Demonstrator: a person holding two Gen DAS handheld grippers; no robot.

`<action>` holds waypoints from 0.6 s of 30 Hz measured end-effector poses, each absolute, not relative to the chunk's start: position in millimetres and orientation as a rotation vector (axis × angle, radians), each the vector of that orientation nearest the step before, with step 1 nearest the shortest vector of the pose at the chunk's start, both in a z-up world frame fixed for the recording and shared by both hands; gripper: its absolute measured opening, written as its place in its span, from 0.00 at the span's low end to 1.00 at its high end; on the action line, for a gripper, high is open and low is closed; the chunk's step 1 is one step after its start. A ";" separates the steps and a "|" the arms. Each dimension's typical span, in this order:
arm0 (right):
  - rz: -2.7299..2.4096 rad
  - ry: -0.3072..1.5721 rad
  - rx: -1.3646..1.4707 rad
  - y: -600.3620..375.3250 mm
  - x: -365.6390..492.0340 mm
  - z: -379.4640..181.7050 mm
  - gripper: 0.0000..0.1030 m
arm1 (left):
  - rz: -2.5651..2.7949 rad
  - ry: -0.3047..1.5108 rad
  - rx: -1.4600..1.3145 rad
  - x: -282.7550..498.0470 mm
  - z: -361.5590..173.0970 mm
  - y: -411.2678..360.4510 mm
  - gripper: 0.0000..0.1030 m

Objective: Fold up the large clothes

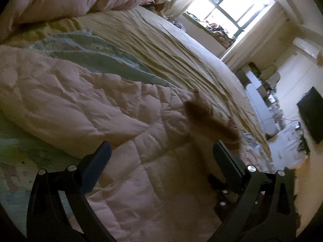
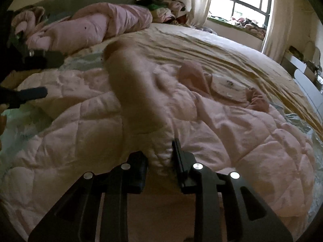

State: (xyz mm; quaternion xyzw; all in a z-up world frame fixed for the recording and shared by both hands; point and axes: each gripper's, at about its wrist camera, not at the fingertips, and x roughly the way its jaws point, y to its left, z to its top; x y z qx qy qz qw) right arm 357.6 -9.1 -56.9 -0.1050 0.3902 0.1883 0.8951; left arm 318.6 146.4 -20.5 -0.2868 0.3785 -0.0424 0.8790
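Right tool (image 2: pixel 159 161) tilted down, jaws narrow, a blurred fold of the pink quilted coat (image 2: pixel 232 133) between them. Left tool (image 1: pixel 161 151) wide apart, empty, above the coat. Coat spread crumpled on the bed (image 2: pixel 232 46).

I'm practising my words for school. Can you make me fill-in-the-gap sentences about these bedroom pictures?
1. The coat is ___ in colour.
2. It lies spread on a ___ with a beige sheet.
3. The left gripper has its jaws ___ above the coat.
4. Daylight comes in through the ___ .

Missing words: pink; bed; open; window.
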 end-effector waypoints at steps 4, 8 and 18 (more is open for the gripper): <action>0.416 0.831 -0.248 0.8 354.5 -62.1 0.38 | -0.210 0.806 -0.709 324.1 -35.0 140.2 0.91; 0.474 0.838 -0.229 3.1 345.3 -60.3 0.57 | -0.265 0.830 -0.709 329.1 -44.0 124.5 0.91; 0.425 0.841 -0.059 -61.3 316.3 -35.6 0.58 | -0.317 0.886 -0.653 338.7 -69.7 89.4 0.68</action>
